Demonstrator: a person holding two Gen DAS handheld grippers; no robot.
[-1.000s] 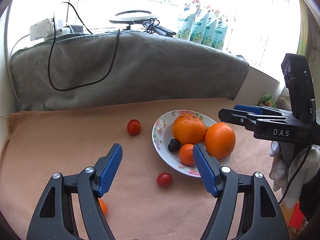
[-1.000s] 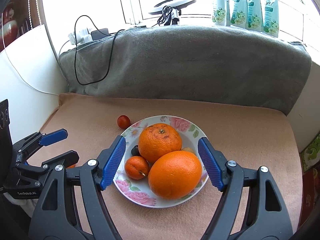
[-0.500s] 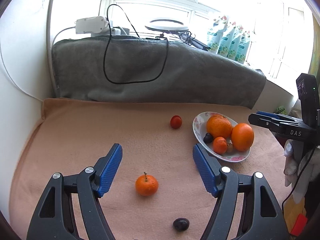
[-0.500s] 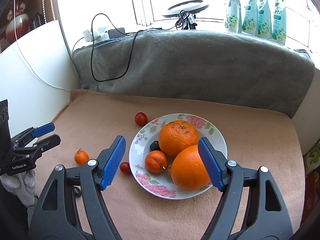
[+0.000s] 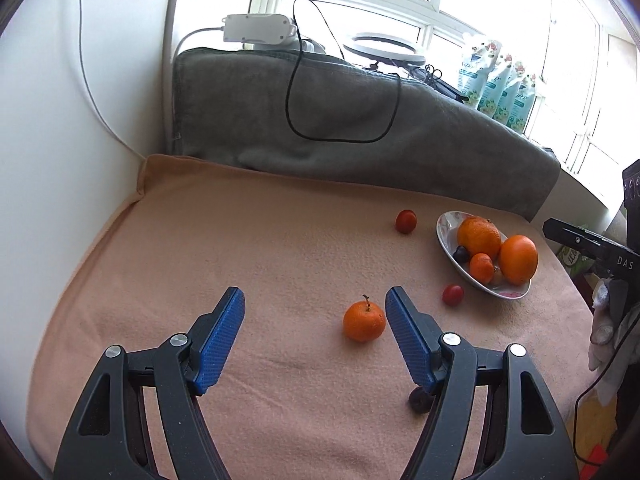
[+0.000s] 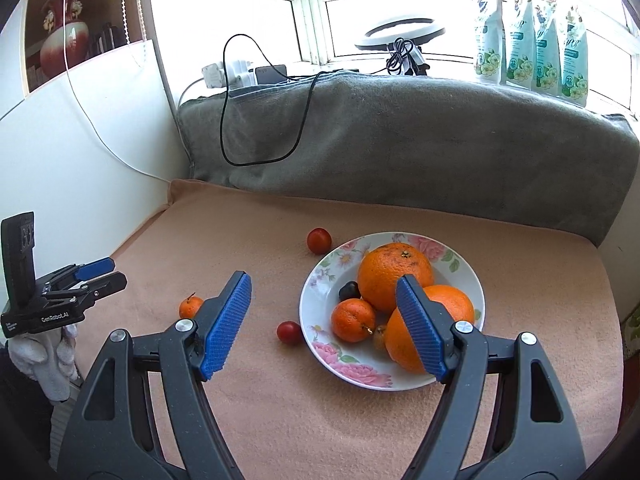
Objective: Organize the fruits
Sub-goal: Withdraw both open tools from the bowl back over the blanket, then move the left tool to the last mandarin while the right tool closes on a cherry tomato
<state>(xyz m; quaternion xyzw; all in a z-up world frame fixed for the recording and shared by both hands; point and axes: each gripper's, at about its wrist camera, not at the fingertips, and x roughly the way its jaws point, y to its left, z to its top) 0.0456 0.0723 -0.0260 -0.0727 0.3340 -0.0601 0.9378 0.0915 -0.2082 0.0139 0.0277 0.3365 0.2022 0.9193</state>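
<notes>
On cloth, tangerine [image 5: 364,321] (stem up)

**Black frames, blue pads, white gloves**

Both grippers share one build: black plastic arms with triangular cut-outs, silver round screws at the joints and ribbed blue pads. The left gripper [image 5: 314,344] carries white "GenRobot.AI" lettering on its side; the right gripper [image 6: 324,326] reads "DAS". A thin black cable [image 5: 596,384] hangs past the white glove [image 5: 606,332] holding the right one.
</notes>
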